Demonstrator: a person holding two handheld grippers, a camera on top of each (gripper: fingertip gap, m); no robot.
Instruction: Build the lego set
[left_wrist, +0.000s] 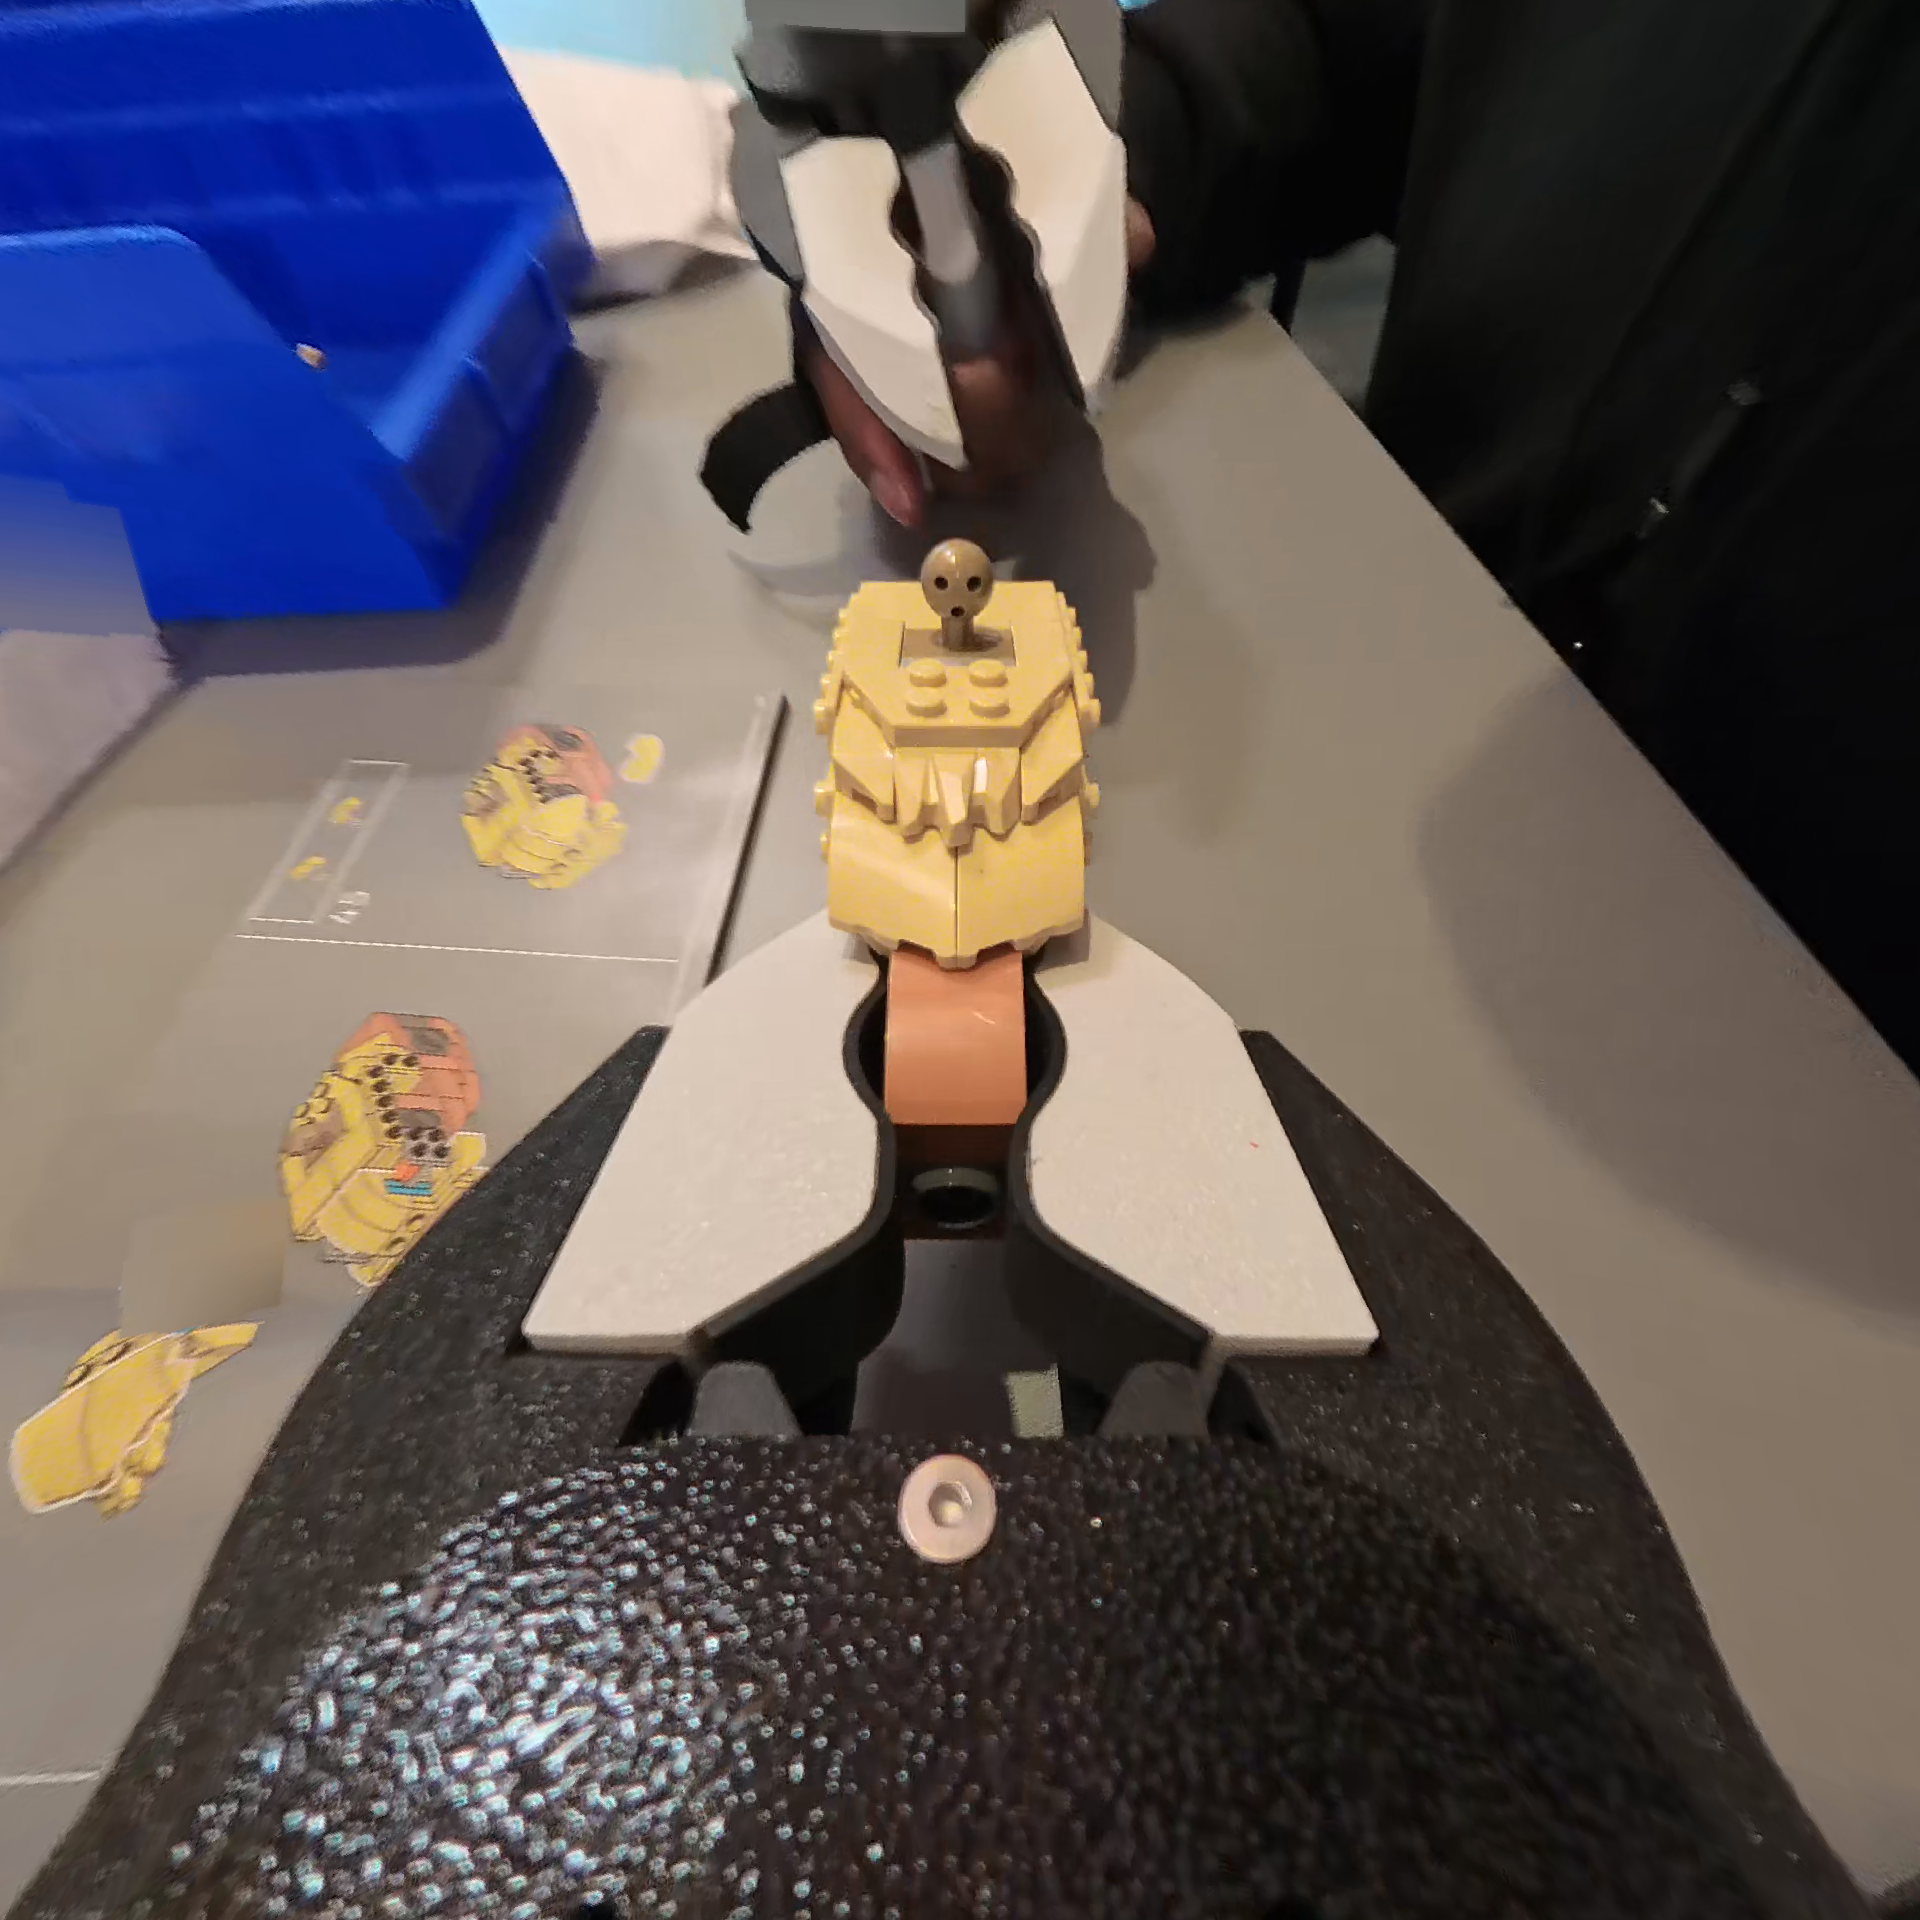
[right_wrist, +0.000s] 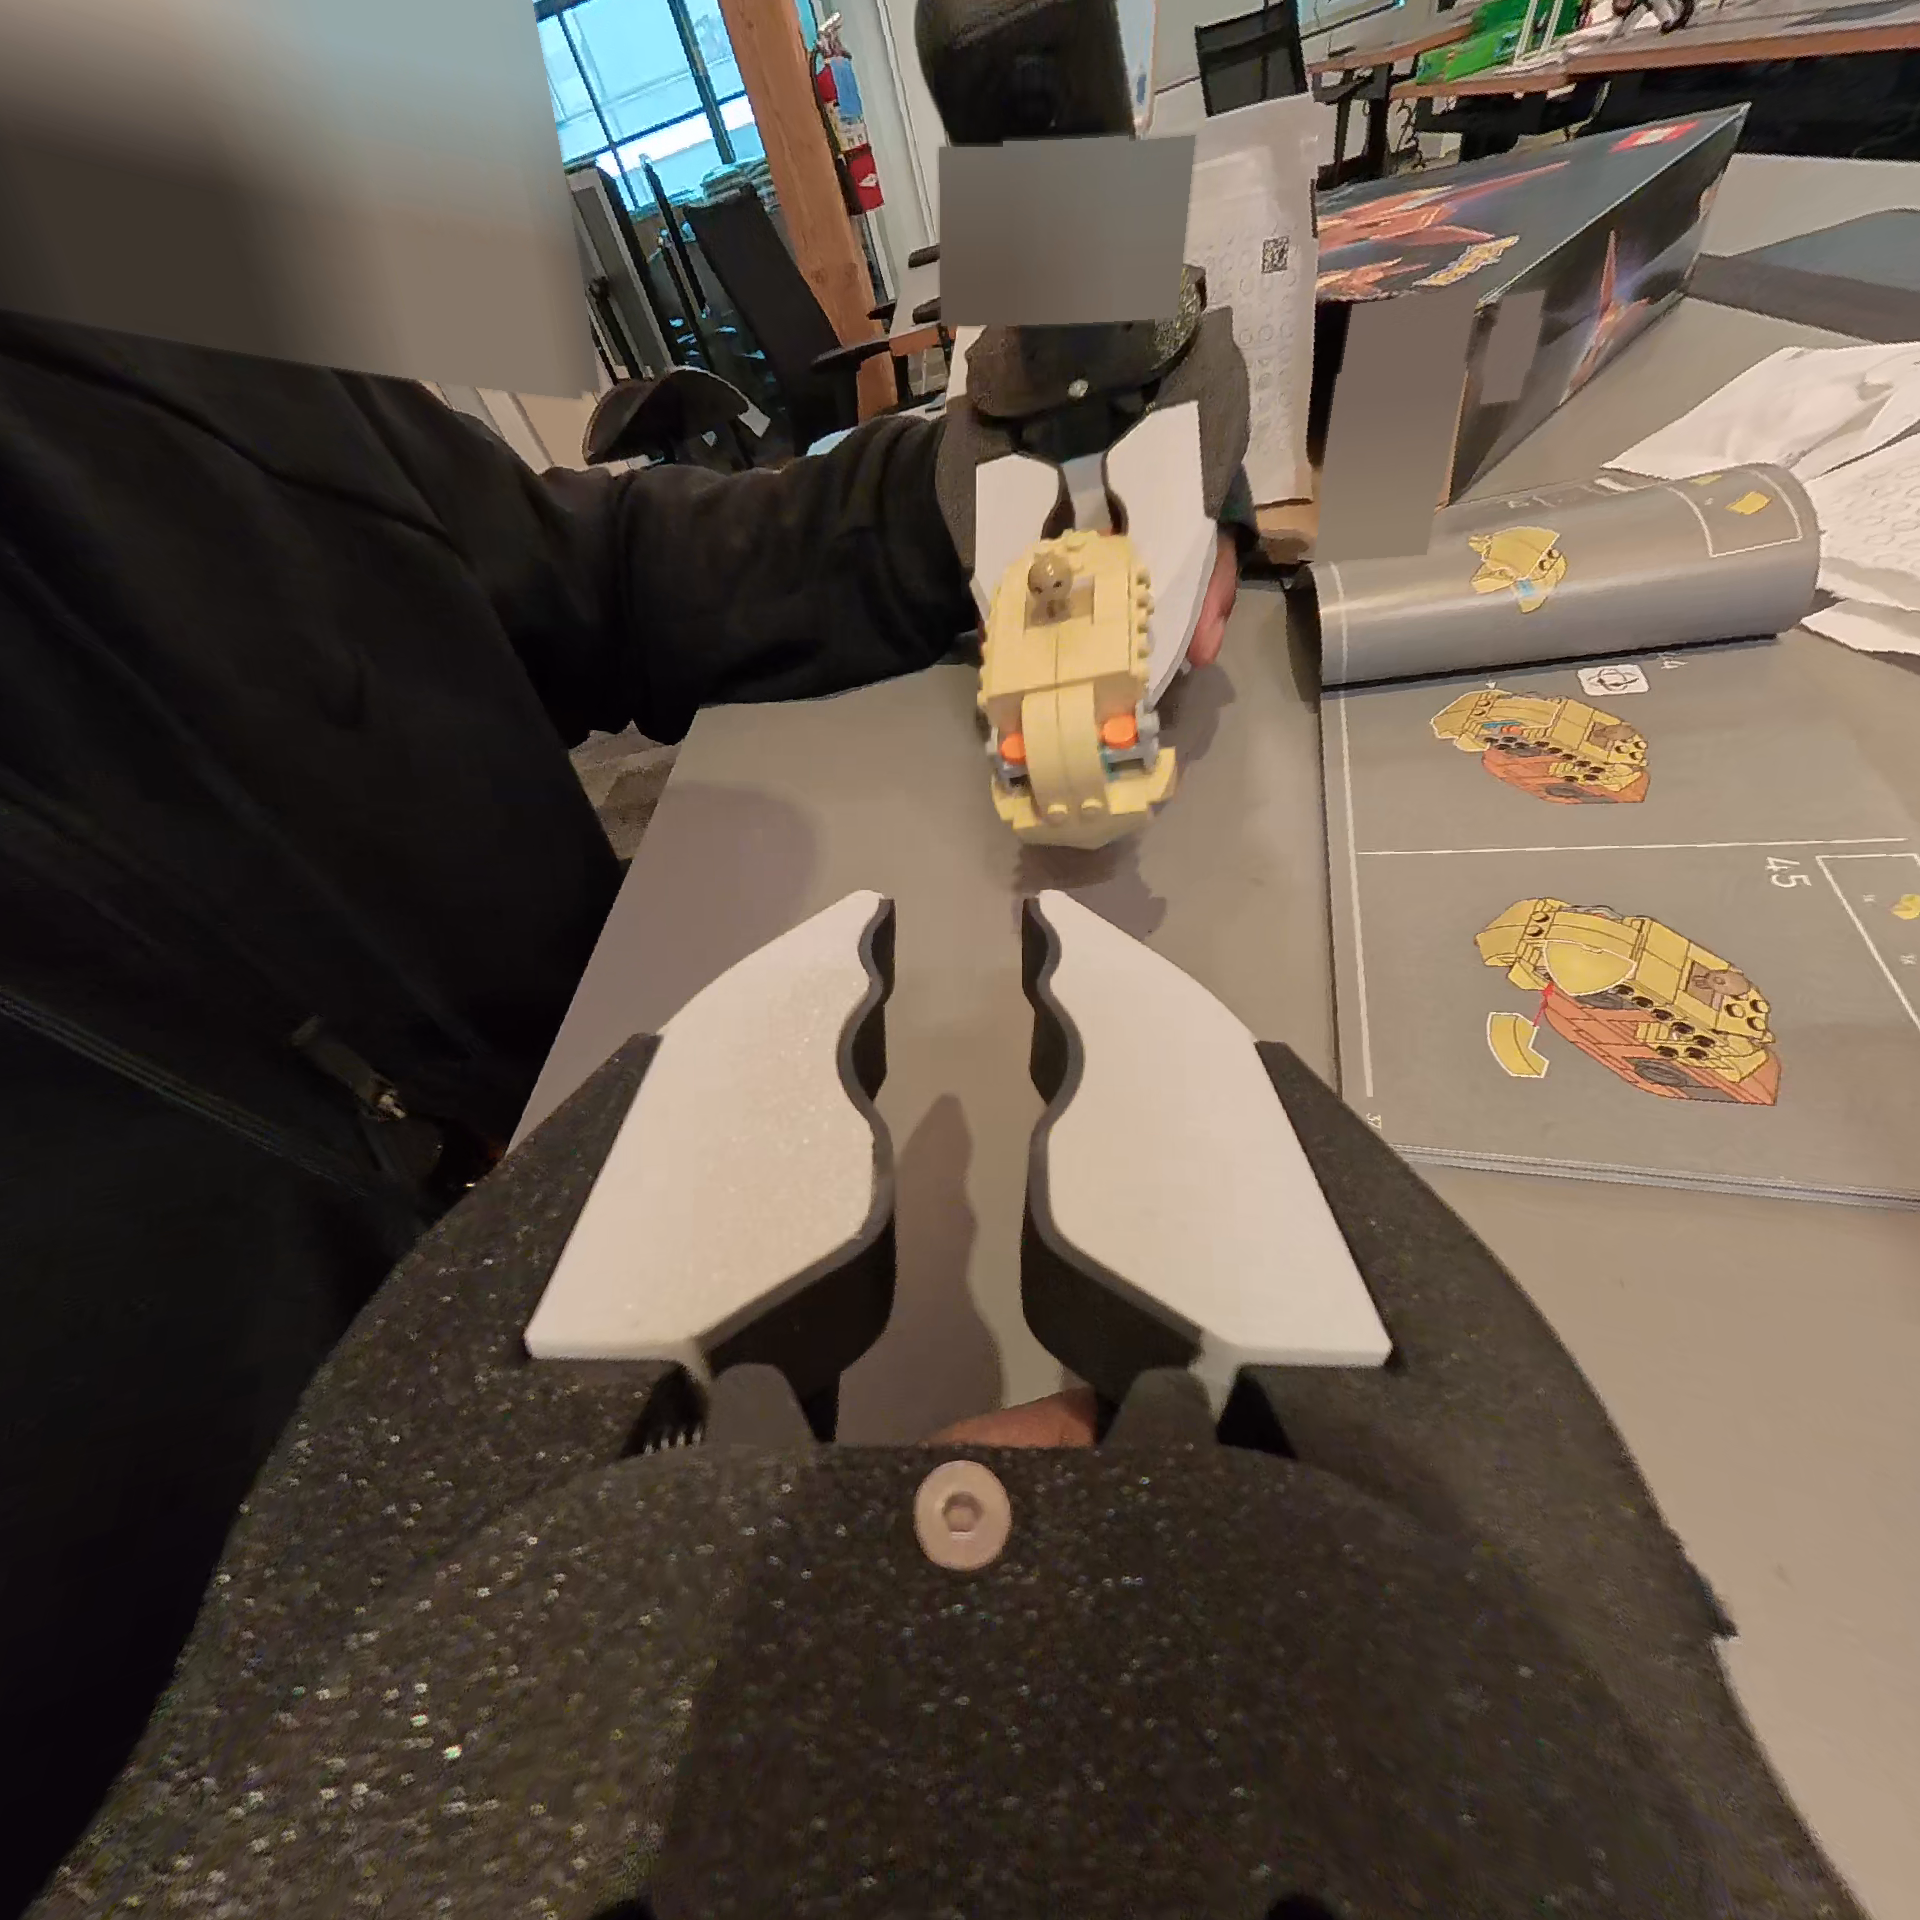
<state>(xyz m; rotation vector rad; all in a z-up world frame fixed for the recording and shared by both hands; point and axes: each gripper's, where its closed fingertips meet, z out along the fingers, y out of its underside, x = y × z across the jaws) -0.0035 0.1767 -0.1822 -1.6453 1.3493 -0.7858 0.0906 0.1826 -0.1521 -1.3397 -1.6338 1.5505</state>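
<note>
A: Where's the tan-yellow brick-built model with the little olive knob on top?

B: Near the tabletop edge on the person's side — the left tool is clamped on its orange-brown curved end piece.

A: And the right tool?

B: Fingers apart, nothing between them, just short of the model.

A: Handling?

B: Probably light, rigid, slick — pieces could pop off, so grip the solid body.

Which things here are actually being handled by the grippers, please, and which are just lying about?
In hand: left gripper shut on the tan brick model; right gripper open, empty.
Lying about: instruction booklet, blue bin, set box.
</note>
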